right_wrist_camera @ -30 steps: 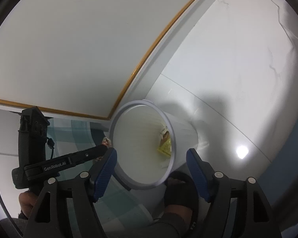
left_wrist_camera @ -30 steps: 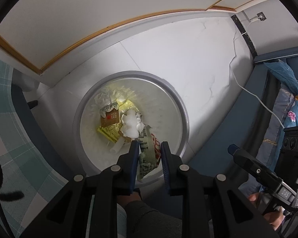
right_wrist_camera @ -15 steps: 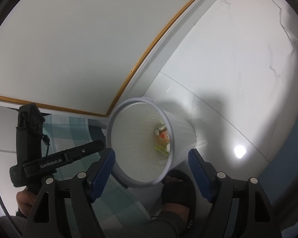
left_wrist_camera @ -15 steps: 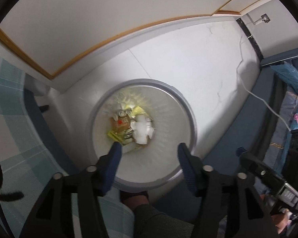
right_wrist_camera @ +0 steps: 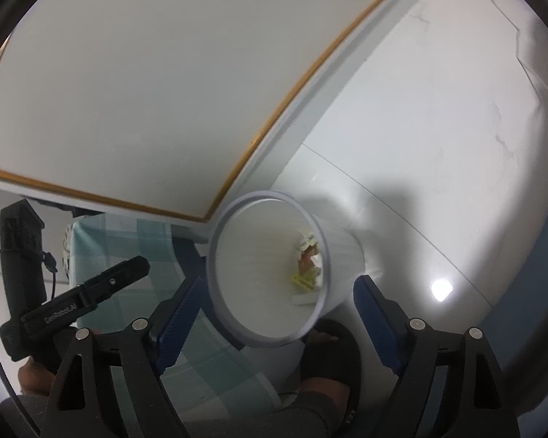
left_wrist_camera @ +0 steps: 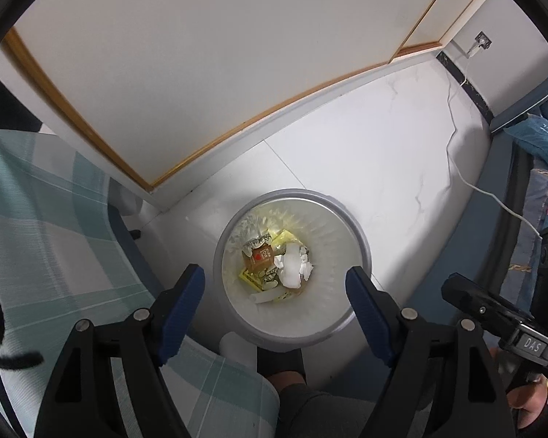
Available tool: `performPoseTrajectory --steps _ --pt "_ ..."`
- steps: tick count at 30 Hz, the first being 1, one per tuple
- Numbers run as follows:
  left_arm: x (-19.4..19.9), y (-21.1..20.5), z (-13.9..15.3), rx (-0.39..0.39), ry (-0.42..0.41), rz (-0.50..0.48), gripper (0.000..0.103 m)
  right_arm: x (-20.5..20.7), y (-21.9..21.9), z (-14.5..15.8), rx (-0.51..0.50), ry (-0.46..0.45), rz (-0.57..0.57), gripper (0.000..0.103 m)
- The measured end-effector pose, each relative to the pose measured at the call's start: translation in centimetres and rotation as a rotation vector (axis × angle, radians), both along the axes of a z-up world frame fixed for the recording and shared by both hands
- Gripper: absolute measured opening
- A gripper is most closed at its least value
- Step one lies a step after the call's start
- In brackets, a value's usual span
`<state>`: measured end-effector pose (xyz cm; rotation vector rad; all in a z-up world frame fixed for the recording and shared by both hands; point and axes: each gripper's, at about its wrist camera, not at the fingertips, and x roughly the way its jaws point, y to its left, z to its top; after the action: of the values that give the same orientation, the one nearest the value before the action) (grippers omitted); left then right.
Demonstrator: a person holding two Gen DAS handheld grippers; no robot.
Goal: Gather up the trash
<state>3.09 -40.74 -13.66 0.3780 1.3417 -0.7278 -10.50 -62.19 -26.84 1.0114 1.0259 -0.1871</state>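
- Fingers [left_wrist_camera: 186,303] of the left gripper [left_wrist_camera: 274,292] stand wide apart, having just been opening, with nothing between the blue pads; they point almost straight down over the bin [left_wrist_camera: 361,252].
- Fingers [right_wrist_camera: 374,323] of the right gripper [right_wrist_camera: 272,314] are likewise spread, jaws just opened a little further, gripping nothing; in this view the bin's [right_wrist_camera: 215,255] mouth shows between the blue pads, beyond them.
- Trash [left_wrist_camera: 276,266] lies at the bottom of the white bin: a brown packet with a red mark [left_wrist_camera: 261,255], yellow wrappers [left_wrist_camera: 283,237], crumpled white paper [left_wrist_camera: 292,270] and a pale tube-like piece [left_wrist_camera: 268,296], all heaped together and touching.
- From the right wrist, the same heap [right_wrist_camera: 308,261] shows only partly, low against the bin's far inner wall.
- The bin stands on a white marbled floor [left_wrist_camera: 383,153], near a white wall panel with a wooden trim [left_wrist_camera: 237,131].
- A checked teal cloth [left_wrist_camera: 47,226] drapes just beside the bin on the left.
- A person's foot in a dark sandal [right_wrist_camera: 328,354] rests on the floor right by the bin's base.
- A white cable [left_wrist_camera: 456,168] trails across the floor to a wall socket [left_wrist_camera: 481,42], well apart from the bin.
- The other gripper's black body [left_wrist_camera: 507,323] sits at the frame's right edge.
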Motion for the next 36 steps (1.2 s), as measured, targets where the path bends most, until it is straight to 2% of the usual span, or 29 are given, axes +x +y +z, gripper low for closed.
performPoseTrajectory --steps 9,16,36 --pt "-0.1 2.2 3.0 -0.040 -0.017 0.057 0.077 0.4 1.4 4.0 -0.037 0.007 0.061 0.093" --pt "-0.5 2.8 4.1 -0.071 -0.035 0.088 0.077 0.5 2.4 6.8 -0.078 -0.018 0.091 0.095" --pt "-1.3 3.2 4.8 -0.088 -0.036 0.087 0.077 0.2 2.7 8.4 -0.084 -0.033 0.066 0.095"
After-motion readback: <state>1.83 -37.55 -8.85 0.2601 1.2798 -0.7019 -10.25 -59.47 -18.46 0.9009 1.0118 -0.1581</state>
